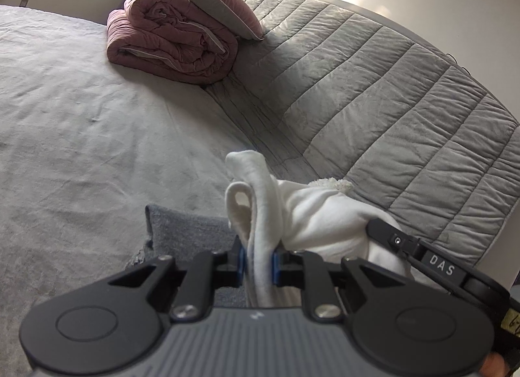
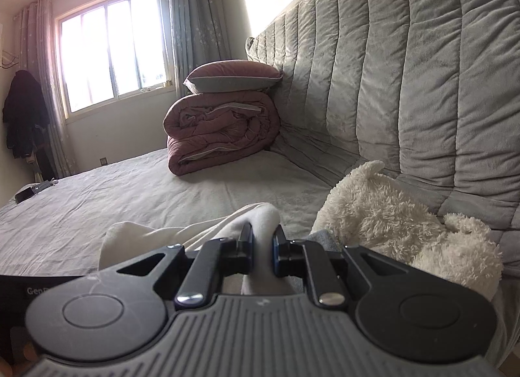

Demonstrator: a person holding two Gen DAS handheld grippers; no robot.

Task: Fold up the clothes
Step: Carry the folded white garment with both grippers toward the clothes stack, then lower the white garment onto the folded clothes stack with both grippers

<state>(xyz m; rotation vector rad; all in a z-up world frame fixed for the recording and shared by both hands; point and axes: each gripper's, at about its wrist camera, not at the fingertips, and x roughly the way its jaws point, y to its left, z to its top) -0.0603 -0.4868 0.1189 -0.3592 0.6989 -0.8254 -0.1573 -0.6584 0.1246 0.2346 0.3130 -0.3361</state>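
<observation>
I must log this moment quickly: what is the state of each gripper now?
Left gripper: closed, holding the white garment.
Right gripper: closed, holding white cloth, likely the same garment.

L gripper (image 1: 258,261) clamped on white garment (image 1: 312,214), folds bunched up betw fingers. R gripper (image 1: 432,263) just right of it, touching cloth. Grey garment (image 1: 185,230) left of white one, on bed (image 1: 81,123).

Home bedroom (bed (image 2: 130,195), rolled duvet (image 2: 224,129))
</observation>
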